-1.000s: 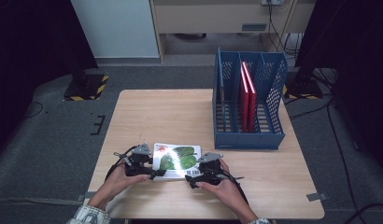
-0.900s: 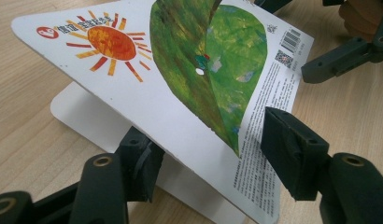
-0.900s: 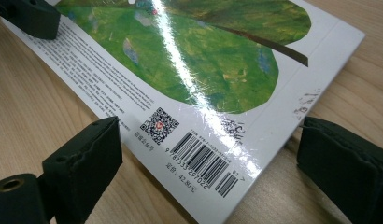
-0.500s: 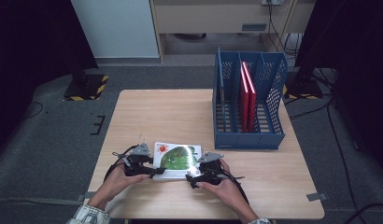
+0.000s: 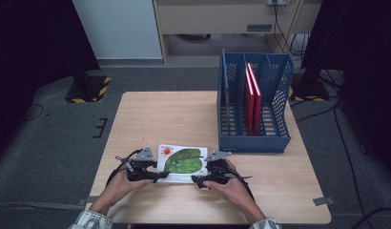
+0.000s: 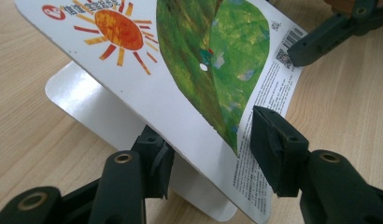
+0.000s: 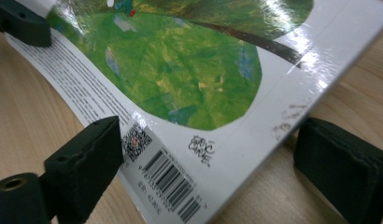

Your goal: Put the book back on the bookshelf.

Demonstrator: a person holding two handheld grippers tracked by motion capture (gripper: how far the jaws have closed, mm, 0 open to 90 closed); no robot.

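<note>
A thin white book [image 5: 181,162] with a sun and a green leaf on its cover lies near the table's front edge. My left gripper [image 5: 158,173] is at its left end. In the left gripper view the book's front cover [image 6: 189,60] is lifted off the page below. It runs slantwise between the jaws of the left gripper [image 6: 210,149], which have just been closing and now press on it from below and above. My right gripper [image 5: 201,175] is at the book's near right corner. Its jaws [image 7: 208,158] stand wide, one over the barcode corner of the book [image 7: 180,70], one under its edge.
A blue file rack [image 5: 253,109] stands at the table's right back, with two red books [image 5: 252,95] upright in it. Bare wooden table [image 5: 169,114] stretches between the rack and the book. The person's hands and sleeves come over the front edge.
Both hands stay at the book's two ends. The left jaws look a little closer together on the book's left edge.
</note>
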